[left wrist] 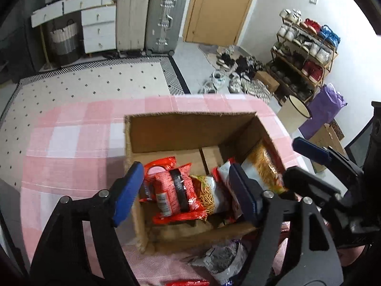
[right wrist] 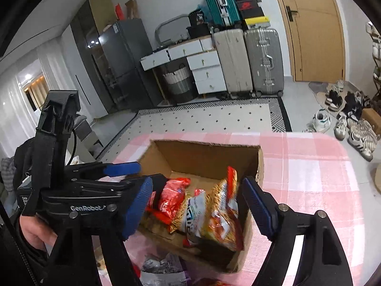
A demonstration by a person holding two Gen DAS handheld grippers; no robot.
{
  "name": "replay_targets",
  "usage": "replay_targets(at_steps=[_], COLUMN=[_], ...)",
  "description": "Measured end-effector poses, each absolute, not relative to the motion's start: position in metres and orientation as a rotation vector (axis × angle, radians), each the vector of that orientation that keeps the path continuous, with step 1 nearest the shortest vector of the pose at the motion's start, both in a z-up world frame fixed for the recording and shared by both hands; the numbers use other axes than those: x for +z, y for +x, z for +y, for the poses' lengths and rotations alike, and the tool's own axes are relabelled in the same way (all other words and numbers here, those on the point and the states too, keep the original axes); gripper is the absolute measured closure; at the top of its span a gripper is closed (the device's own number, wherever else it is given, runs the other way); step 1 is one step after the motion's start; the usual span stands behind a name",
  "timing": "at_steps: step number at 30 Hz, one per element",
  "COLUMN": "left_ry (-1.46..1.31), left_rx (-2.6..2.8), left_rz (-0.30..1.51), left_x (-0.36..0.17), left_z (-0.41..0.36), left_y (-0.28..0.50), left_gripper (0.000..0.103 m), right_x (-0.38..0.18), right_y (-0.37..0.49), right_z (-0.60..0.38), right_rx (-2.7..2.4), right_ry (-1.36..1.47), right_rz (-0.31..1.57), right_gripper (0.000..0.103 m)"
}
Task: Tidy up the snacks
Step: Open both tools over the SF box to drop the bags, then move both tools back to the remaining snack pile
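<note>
An open cardboard box stands on the pink checked tablecloth. Inside lie a red snack packet, a bag of stick snacks and an orange bag leaning on the box's right wall. My left gripper hangs open over the box, its blue pads wide on either side of the red packet and not touching it. My right gripper is open too, around the orange bag without pressing it. Each gripper shows in the other's view: right, left.
A grey snack bag and a red packet lie on the table in front of the box. Beyond the table are a dotted rug, suitcases, a white drawer unit and a shoe rack.
</note>
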State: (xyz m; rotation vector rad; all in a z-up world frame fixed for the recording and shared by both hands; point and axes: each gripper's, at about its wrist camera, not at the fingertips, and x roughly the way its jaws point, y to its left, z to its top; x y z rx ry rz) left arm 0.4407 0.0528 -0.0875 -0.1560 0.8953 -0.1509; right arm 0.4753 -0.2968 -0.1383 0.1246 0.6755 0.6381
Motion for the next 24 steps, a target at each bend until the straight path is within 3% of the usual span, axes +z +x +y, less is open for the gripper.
replay_targets(at_steps=[4,13,24], left_ry=[-0.161,-0.167,-0.165], left_rx=[-0.125,-0.122,-0.064], left_rz=[0.855,0.821,0.747], left_x=[-0.067,-0.033,-0.019], left_z=[0.061,0.058,0.058], left_y=[0.415,0.351,0.236], left_gripper=[0.027,0.023,0.018], right_x=[-0.118,-0.09,-0.096], right_y=[0.45,0.379,0.309], right_z=[-0.311,-0.34,-0.362], right_rx=[0.633,0.642,0.641], right_ry=[0.149,0.196,0.214], right_rz=[0.611,0.558,0.581], right_gripper=[0.017,0.014,0.012])
